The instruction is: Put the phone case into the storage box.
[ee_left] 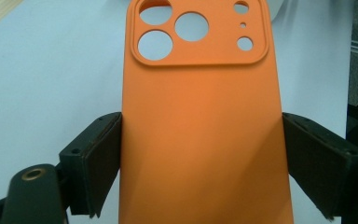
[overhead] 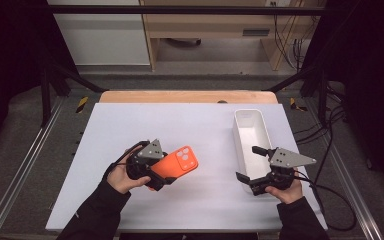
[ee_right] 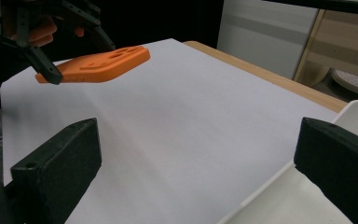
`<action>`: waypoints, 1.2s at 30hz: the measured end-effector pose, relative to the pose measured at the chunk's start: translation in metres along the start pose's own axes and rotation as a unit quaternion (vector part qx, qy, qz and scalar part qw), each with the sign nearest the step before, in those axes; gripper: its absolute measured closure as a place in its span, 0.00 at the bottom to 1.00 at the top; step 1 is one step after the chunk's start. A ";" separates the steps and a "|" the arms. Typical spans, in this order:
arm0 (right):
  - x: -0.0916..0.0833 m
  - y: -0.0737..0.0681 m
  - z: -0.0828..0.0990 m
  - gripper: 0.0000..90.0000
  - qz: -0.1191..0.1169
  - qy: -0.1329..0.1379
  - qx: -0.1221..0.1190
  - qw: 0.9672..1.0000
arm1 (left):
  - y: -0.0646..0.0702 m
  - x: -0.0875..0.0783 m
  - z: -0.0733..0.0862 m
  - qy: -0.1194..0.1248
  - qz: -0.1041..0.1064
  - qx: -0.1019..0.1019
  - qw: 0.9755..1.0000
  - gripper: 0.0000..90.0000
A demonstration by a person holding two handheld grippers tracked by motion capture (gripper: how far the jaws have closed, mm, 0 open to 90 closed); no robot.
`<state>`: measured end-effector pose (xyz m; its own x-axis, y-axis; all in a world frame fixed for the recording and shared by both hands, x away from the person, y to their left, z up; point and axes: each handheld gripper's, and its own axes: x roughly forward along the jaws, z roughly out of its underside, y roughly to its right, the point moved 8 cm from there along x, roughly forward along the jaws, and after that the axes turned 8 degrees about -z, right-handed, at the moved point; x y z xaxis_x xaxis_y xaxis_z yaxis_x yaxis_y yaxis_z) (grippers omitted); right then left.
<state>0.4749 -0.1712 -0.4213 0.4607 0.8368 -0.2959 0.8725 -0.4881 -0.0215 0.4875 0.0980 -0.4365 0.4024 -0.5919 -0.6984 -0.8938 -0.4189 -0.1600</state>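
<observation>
An orange phone case (overhead: 177, 165) with round camera holes is held above the white table top, its camera end pointing away to the right. My left gripper (overhead: 162, 172) is shut on it, the pads pressing its two long sides near the lower end (ee_left: 200, 140). In the right gripper view the orange phone case (ee_right: 98, 65) hangs clear of the table, slightly tilted. My right gripper (overhead: 250, 165) stands open at the near end of a white bin (overhead: 250, 137), nothing between its jaws.
The white table top (overhead: 180, 125) has free room in the middle and at the back. A wooden edge (overhead: 187, 96) runs along its far side. The bin's rim (ee_right: 354, 116) lies just ahead of my right jaw. Metal rails flank the table.
</observation>
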 end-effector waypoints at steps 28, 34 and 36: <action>0.029 -0.026 -0.001 0.02 -0.046 -0.032 -0.027 0.998 | 0.014 0.006 -0.003 -0.008 0.026 0.039 0.999 0.17; 0.037 -0.033 -0.003 0.02 -0.057 -0.038 -0.036 0.997 | 0.018 0.009 -0.009 -0.006 0.034 0.049 0.998 0.17; 0.037 -0.034 -0.003 0.03 -0.060 -0.038 -0.038 0.997 | 0.018 0.010 -0.009 -0.008 0.036 0.054 0.998 0.17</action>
<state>0.4631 -0.1225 -0.4287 0.3411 0.8650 -0.3680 0.9316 -0.3633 0.0096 0.4769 0.0781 -0.4397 0.3343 -0.6063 -0.7215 -0.9367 -0.2986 -0.1831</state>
